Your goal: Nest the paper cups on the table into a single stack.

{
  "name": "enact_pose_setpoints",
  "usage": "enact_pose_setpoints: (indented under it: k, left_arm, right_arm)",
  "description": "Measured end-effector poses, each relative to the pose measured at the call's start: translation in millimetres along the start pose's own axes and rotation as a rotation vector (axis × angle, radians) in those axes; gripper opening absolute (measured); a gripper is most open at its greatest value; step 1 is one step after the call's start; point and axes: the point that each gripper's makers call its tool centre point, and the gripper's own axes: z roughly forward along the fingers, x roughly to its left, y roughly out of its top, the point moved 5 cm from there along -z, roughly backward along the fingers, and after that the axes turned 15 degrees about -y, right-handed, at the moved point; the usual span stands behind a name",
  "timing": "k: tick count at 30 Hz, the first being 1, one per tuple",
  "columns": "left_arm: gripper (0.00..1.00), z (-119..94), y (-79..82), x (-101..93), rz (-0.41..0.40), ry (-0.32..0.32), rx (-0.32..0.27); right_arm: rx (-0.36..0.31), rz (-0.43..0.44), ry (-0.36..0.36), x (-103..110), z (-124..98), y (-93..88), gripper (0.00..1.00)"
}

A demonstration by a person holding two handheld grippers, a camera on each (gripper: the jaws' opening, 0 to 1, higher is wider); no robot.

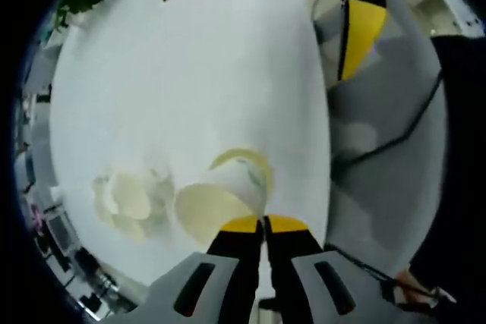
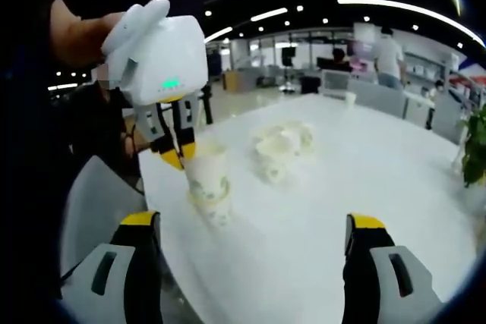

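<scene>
My left gripper (image 1: 264, 224) is shut on the rim of a white paper cup (image 1: 216, 202), whose mouth faces the camera. This cup sits on top of a second cup (image 1: 247, 163) on the white table (image 1: 228, 73). In the right gripper view the left gripper (image 2: 178, 155) pinches the upper cup (image 2: 205, 166) above the lower cup (image 2: 218, 206), near the table's corner. A loose cluster of several cups (image 2: 281, 146) lies farther in on the table, and the same cluster (image 1: 129, 199) is seen left of my jaws. My right gripper (image 2: 254, 225) stands wide open with nothing between its fingers (image 1: 357, 36).
Grey chairs (image 1: 380, 149) stand beside the table's edge. A potted plant (image 2: 474, 142) is at the far side of the table. People (image 2: 387, 55) and desks are in the background. One more cup (image 2: 349, 98) stands on a farther table.
</scene>
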Motion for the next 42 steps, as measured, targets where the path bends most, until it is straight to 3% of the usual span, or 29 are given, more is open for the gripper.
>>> enact_pose_setpoints:
  k: [32,42]
  left_arm:
    - [0.01,38,7.0,-0.2,-0.017,-0.024,-0.010]
    - [0.03,36,5.5,1.8,-0.012,-0.021,-0.059]
  right_arm:
    - [0.017,0.010,-0.016,-3,-2,-6.3,0.99]
    - [0.016,0.011,-0.016,-2,0,-6.6,0.99]
